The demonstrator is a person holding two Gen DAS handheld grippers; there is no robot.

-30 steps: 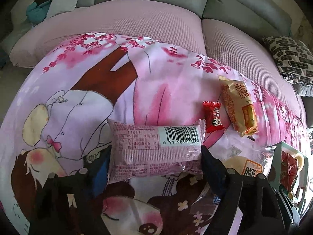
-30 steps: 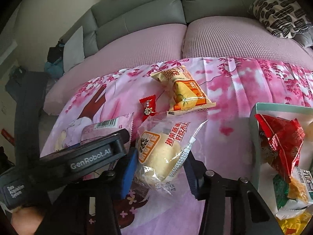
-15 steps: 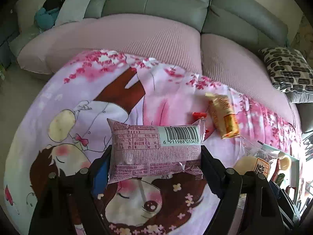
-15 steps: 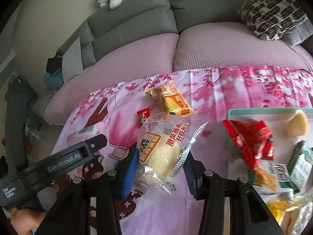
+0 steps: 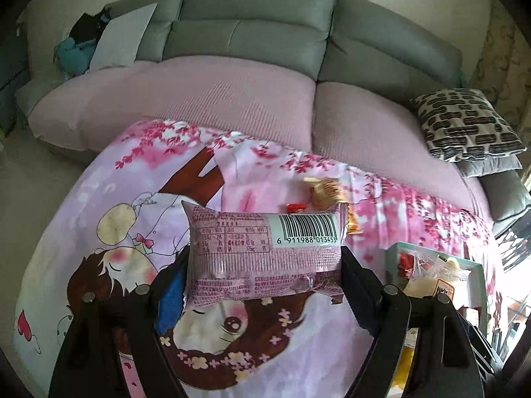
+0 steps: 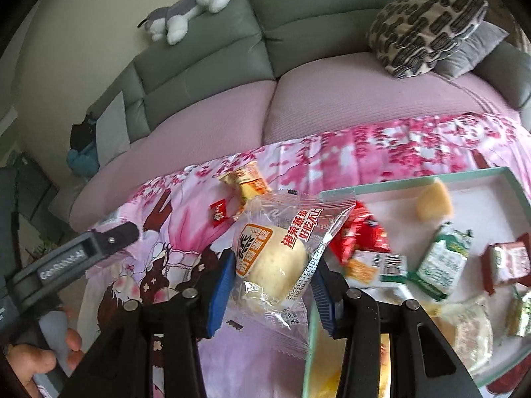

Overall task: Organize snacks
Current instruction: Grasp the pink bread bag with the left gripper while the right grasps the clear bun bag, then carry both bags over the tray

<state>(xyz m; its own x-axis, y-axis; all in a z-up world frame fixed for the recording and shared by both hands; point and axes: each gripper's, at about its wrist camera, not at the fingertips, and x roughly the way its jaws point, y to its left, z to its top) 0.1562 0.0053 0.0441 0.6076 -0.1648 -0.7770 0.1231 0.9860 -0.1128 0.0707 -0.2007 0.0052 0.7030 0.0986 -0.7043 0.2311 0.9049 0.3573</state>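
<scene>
Left gripper (image 5: 264,273): jaws clamped on a pink plastic snack packet with a barcode (image 5: 264,252), held above the pink cartoon-print cloth (image 5: 109,205).
Right gripper (image 6: 272,285): jaws clamped on a clear-wrapped pale bun (image 6: 280,260), beside the tray's left edge.
Pale green rectangular tray (image 6: 428,176): holds a red packet (image 6: 361,233), green-white packets (image 6: 443,260), and other wrapped snacks.
Cloth: a small red candy (image 6: 218,212) and an orange-yellow packet (image 6: 247,184) lie loose.

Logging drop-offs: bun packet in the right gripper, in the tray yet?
Out. The bun packet is clamped in the right gripper, beside the tray.
</scene>
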